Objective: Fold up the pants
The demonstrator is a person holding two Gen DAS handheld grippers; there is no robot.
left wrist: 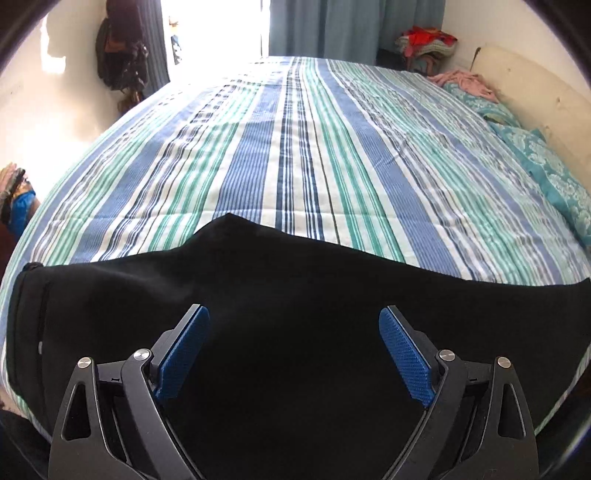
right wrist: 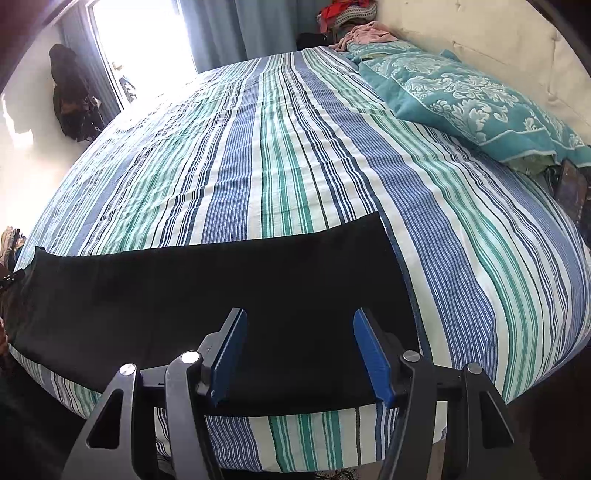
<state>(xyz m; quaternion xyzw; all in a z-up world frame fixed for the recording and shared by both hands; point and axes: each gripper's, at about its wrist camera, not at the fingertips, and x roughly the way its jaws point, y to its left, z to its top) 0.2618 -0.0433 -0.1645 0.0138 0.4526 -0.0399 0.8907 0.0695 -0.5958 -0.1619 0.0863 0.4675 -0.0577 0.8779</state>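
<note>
Black pants [left wrist: 258, 295] lie flat along the near edge of the striped bed, waistband end at the left [left wrist: 26, 295]. In the right wrist view the pants [right wrist: 221, 288] stretch from the left edge to a straight hem end at the right [right wrist: 384, 251]. My left gripper [left wrist: 294, 317] is open and empty, hovering above the middle of the pants. My right gripper [right wrist: 298, 321] is open and empty, above the pants near their hem end at the bed's front edge.
The bed has a blue, green and white striped sheet [left wrist: 314, 147]. Teal patterned pillows [right wrist: 461, 99] and a pink cloth [right wrist: 365, 35] lie at the right by the white headboard [right wrist: 480, 40]. Clothes hang on the left wall [left wrist: 122, 55]. A dark object [right wrist: 572, 192] sits by the pillow.
</note>
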